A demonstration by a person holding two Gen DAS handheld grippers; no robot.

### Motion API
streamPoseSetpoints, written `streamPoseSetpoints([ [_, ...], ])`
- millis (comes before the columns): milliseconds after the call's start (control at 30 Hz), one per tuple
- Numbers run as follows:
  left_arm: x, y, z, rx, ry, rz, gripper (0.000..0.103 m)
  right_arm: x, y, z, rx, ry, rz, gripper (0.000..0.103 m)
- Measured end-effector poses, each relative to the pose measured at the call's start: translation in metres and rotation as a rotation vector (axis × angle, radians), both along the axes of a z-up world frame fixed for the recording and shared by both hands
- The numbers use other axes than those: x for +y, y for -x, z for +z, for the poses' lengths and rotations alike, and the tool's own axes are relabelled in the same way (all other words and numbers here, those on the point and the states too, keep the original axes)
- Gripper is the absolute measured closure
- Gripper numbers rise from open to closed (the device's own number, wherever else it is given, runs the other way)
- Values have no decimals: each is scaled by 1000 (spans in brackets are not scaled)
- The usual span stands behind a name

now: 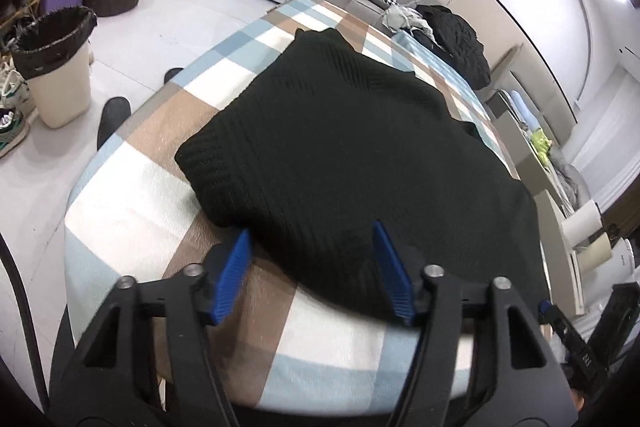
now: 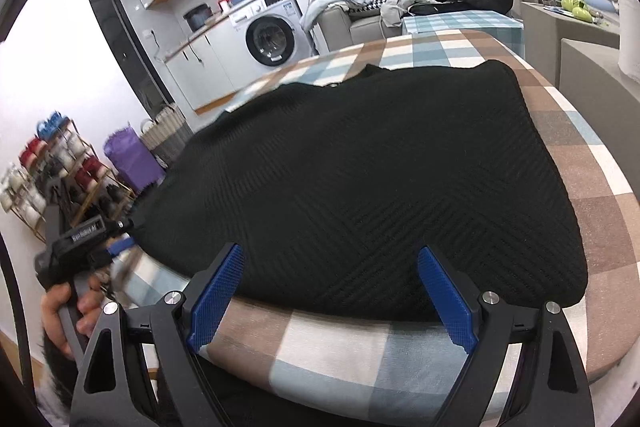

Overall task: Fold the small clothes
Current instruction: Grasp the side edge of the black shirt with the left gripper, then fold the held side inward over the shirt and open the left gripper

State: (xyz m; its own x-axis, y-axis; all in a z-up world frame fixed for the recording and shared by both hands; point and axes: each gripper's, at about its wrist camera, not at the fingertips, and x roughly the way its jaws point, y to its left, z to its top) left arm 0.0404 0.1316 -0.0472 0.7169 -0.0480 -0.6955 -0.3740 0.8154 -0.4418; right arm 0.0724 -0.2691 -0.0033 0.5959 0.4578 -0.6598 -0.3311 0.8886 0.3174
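Black sweater (image 1: 344, 147) between both grippers' apparently unclosed jaws

Two wrist views, close and angled downward, sharing the black sweater (image 1: 352, 147) on the checked table (image 2: 592, 187).

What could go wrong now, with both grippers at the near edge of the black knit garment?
1. The black ribbed knit garment is thick; the left gripper, open, may pinch only its top layer.
2. The right gripper stands open over the hem, so the two sides may lift unevenly.
3. The checked tablecloth beneath could be caught too.
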Motion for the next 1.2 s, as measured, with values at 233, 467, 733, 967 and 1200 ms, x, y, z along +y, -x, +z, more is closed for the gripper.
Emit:
streamPoseSetpoints([
  [233,-4,-12,-6,-7,-47,-15,89,4,-3,-11,22,44,7,13],
  [467,-17,-5,10,-69,-150,-36,94,6,-6,-18,39,60,7,13],
  [733,-56,-8,43,-150,-376,-111,96,9,-6,-20,38,73,13,13],
  [967,-103,-19,59,-187,-485,-231,96,7,-6,-20,39,76,16,12],
  [1200,-159,-30,67,-222,-530,-389,96,11,-4,-21,31,99,24,11],
])
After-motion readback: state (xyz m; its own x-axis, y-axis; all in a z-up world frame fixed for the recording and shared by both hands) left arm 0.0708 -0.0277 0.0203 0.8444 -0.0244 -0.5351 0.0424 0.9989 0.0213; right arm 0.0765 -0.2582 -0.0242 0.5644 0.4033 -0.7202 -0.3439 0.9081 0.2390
